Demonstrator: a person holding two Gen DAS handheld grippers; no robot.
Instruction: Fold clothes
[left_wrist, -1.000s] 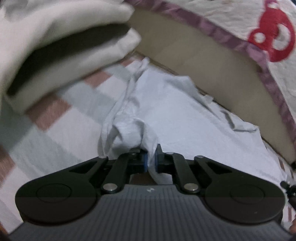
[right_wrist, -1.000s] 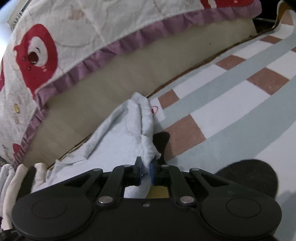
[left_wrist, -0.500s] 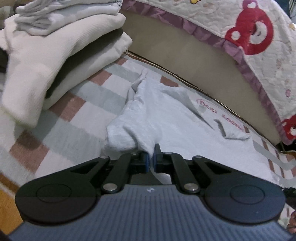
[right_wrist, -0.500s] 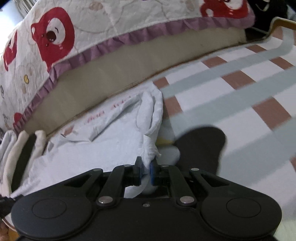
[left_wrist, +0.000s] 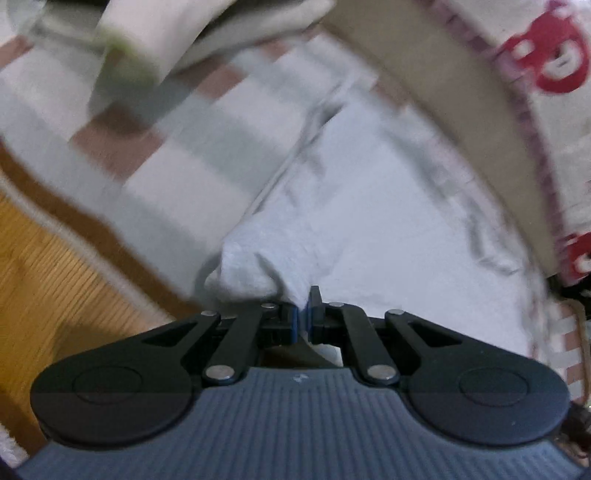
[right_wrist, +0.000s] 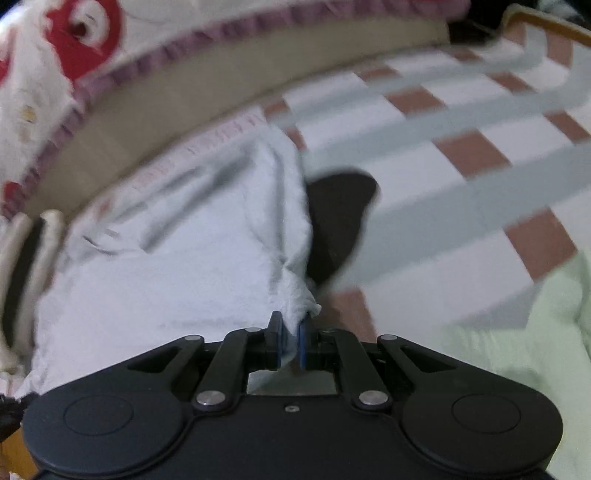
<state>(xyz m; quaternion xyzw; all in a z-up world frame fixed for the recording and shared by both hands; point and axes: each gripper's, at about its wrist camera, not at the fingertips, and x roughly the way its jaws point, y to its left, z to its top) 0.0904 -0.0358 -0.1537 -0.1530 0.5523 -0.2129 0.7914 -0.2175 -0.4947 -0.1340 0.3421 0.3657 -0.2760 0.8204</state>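
The left gripper (left_wrist: 303, 316) has its 2 blue-padded fingers (left_wrist: 293, 320) pressed almost together, pinching a bunched corner of the white shirt (left_wrist: 369, 221). The right gripper (right_wrist: 290, 341) is likewise nearly closed, with a crumpled edge of the same shirt (right_wrist: 184, 266) caught between its pads (right_wrist: 303, 343).

The shirt lies spread on the checked rug (left_wrist: 177, 177), which has white, grey and reddish-brown squares, and its far edge runs along the base of the bed (left_wrist: 443, 96). Faint red print shows near that far edge in the right wrist view. A quilt (right_wrist: 44, 74) with red bears and a purple frill hangs over the bed side above the shirt.

To the left of the shirt sits a stack of folded clothes (left_wrist: 207, 40), blurred in the left view. A pale green cloth (right_wrist: 517, 350) lies on the rug at the right, near the right gripper. Wooden floor (left_wrist: 48, 266) shows beyond the rug's edge on the left.
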